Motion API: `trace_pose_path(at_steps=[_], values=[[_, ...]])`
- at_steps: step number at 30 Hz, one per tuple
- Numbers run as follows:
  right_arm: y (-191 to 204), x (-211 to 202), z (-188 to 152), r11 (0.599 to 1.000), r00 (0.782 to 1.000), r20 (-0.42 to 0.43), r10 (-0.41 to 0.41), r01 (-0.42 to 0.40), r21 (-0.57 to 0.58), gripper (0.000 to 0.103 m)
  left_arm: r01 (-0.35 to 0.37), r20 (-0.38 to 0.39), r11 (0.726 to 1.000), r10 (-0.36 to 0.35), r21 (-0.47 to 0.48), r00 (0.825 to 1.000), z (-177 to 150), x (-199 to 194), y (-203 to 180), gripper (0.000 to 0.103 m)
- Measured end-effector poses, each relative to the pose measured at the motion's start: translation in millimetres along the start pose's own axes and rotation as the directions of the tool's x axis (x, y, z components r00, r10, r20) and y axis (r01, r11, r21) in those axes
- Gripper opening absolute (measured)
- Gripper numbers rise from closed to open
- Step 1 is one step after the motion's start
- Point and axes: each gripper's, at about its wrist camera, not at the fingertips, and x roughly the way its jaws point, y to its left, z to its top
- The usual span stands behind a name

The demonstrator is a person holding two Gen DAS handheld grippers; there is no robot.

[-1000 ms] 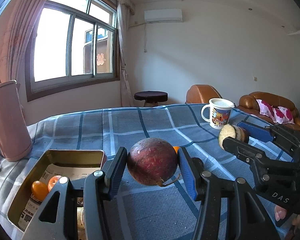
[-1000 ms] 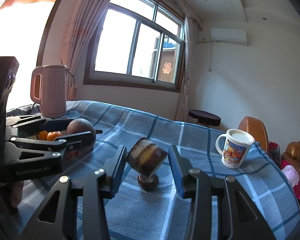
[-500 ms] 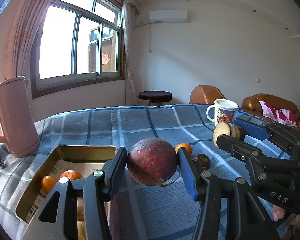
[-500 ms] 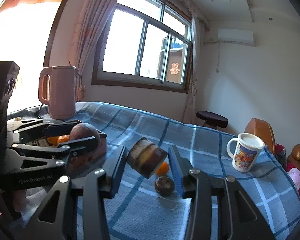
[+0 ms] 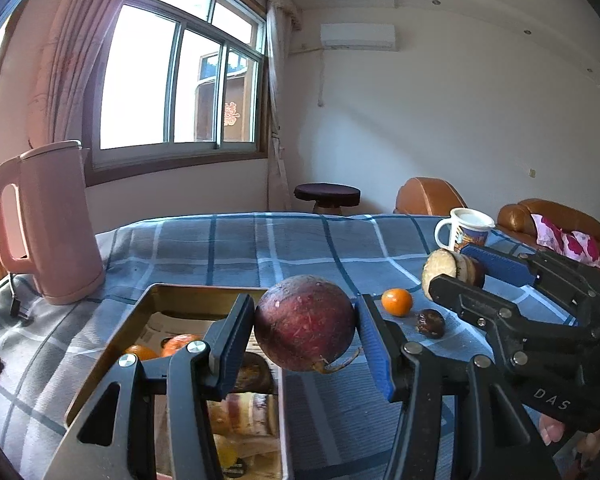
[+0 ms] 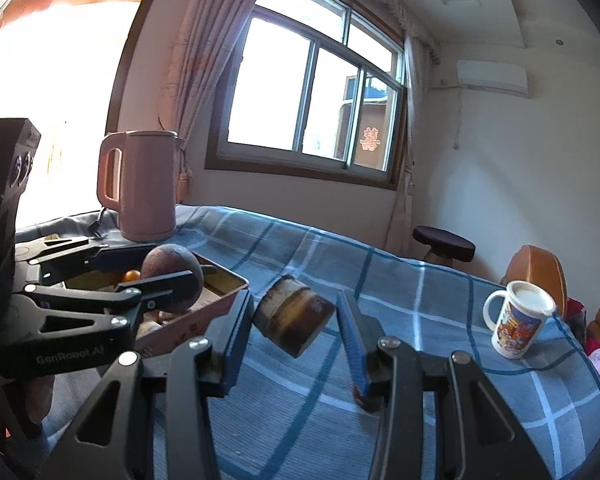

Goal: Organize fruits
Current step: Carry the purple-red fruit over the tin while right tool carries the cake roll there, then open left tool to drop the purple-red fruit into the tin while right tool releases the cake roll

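Left hand-held gripper [image 5: 305, 330]: clamped on a dark red round fruit [image 5: 305, 323], held above the metal tin's [image 5: 112, 354] near edge. Right hand-held gripper [image 6: 296, 320]: clamped on a brown banana chunk [image 6: 294, 318], held above the plaid-covered surface [image 6: 420, 300]. Small orange [image 5: 397, 302] and dark fruit [image 5: 430, 323] lie on the cloth.

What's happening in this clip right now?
A person is sorting fruit with two handheld grippers. The left gripper clamps a round dark red fruit just above the near edge of a gold metal tin that already holds small oranges. The right gripper grips a stubby brown banana piece. One small orange and a small dark wrinkled fruit lie on the blue checked cloth.
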Motion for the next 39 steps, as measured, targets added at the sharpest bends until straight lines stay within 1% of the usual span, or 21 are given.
trace_pose_path(at_steps=[6,26,33,39], values=[[15,7,8,0.999,1.000,0.001,0.030,-0.030,-0.018,0.046,-0.027,0.007,0.999,0.028,-0.020,1.000,4,-7,17,0.054],[63,34,26,0.989,0.993,-0.018,0.118,-0.119,-0.090,0.046,-0.127,-0.038,0.989,0.124,-0.075,0.992,-2,-12,71,0.054],[78,44,28,0.983,0.989,-0.030,0.144,-0.147,-0.108,0.046,-0.157,-0.067,0.983,0.151,-0.092,0.986,-7,-11,88,0.054],[92,54,27,0.977,0.985,-0.058,0.163,-0.169,-0.126,0.046,-0.176,-0.093,0.979,0.166,-0.102,0.982,-11,-7,98,0.054]])
